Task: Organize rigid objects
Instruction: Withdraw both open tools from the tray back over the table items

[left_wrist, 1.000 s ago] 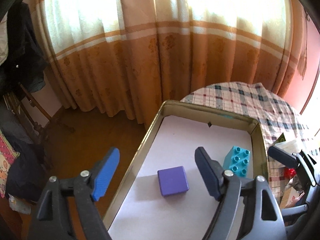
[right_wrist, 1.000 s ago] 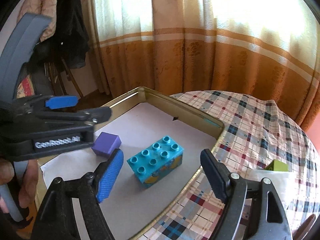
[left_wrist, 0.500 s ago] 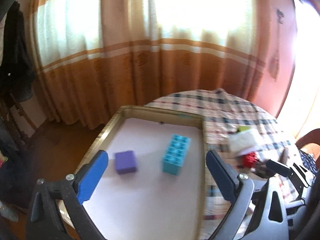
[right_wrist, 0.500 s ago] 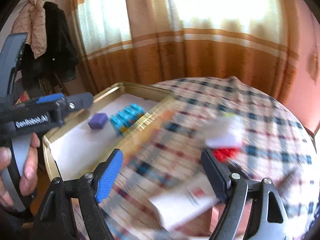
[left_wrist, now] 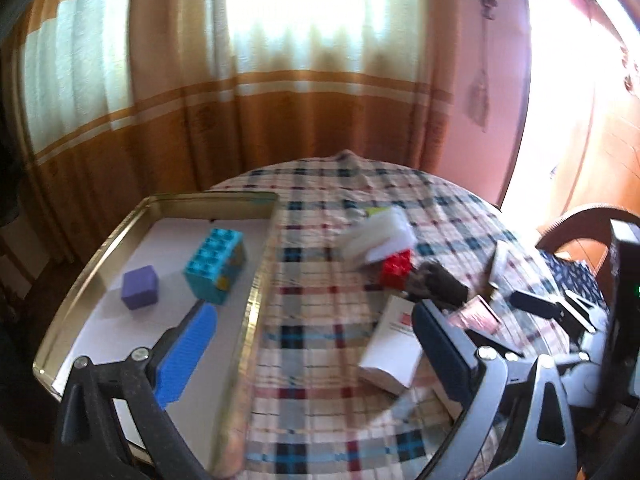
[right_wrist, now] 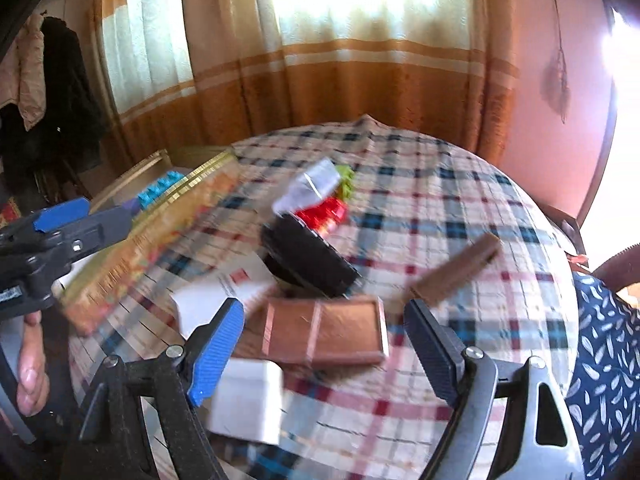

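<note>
A gold metal tray (left_wrist: 256,296) at the table's left holds a purple cube (left_wrist: 139,287) and a teal studded brick (left_wrist: 215,265). My left gripper (left_wrist: 312,344) is open and empty, over the tray's right rim. My right gripper (right_wrist: 324,344) is open and empty, above a brown flat box (right_wrist: 326,330). A red studded brick (right_wrist: 322,213) (left_wrist: 396,268), a black object (right_wrist: 308,258), a brown bar (right_wrist: 456,272) and a green block (right_wrist: 346,179) lie on the plaid cloth.
White boxes (left_wrist: 394,350) (right_wrist: 248,400) lie near the table's front. A clear plastic packet (left_wrist: 378,236) sits by the red brick. Curtains hang behind the round table (right_wrist: 440,200). A chair (left_wrist: 580,224) stands at the right.
Both grippers have swung right, away from over the tray toward the cluttered middle of the table. Both stay open and empty.
</note>
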`<state>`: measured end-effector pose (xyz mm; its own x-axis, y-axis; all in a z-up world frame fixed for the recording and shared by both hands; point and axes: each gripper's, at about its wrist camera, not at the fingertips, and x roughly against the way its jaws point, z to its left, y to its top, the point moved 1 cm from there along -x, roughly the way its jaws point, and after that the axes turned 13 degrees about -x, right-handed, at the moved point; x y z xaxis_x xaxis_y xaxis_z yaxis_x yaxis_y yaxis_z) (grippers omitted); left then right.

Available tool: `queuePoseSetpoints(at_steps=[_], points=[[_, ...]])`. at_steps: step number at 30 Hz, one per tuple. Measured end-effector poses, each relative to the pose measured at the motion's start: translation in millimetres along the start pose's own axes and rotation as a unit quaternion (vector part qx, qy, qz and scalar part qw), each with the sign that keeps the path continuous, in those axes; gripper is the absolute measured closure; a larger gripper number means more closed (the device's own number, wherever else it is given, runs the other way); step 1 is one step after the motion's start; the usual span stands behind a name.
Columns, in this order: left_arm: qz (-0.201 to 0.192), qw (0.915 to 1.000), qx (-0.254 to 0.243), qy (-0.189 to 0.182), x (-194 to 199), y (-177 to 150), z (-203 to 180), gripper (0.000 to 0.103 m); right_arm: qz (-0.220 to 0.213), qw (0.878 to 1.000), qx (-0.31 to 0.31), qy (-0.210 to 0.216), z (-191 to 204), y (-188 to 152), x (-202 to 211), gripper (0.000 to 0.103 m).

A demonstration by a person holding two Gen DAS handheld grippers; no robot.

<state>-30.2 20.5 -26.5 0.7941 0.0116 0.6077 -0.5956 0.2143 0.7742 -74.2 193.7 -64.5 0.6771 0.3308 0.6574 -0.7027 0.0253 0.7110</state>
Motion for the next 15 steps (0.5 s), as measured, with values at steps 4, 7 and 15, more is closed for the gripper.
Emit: queuePoseSetpoints(at_steps=[4,7,15], points=[[-0.001,0.9999,-0.015,-0.002,-1,-5,-11,0.003,0.006,1.000,-0.007,-0.009,-8,-3,-6,0.019],[-0.004,0.9997,-0.025,-0.008,-3,-9,-19,0.003,0.004,1.000,-0.005,-0.008,-7,-1,-5,0.019],[-0.012,0.9984,-0.053,-0.018,-7,-16,-37,0.003,0.023,1.000,0.009,-0.006,0,1,-12,0.019]])
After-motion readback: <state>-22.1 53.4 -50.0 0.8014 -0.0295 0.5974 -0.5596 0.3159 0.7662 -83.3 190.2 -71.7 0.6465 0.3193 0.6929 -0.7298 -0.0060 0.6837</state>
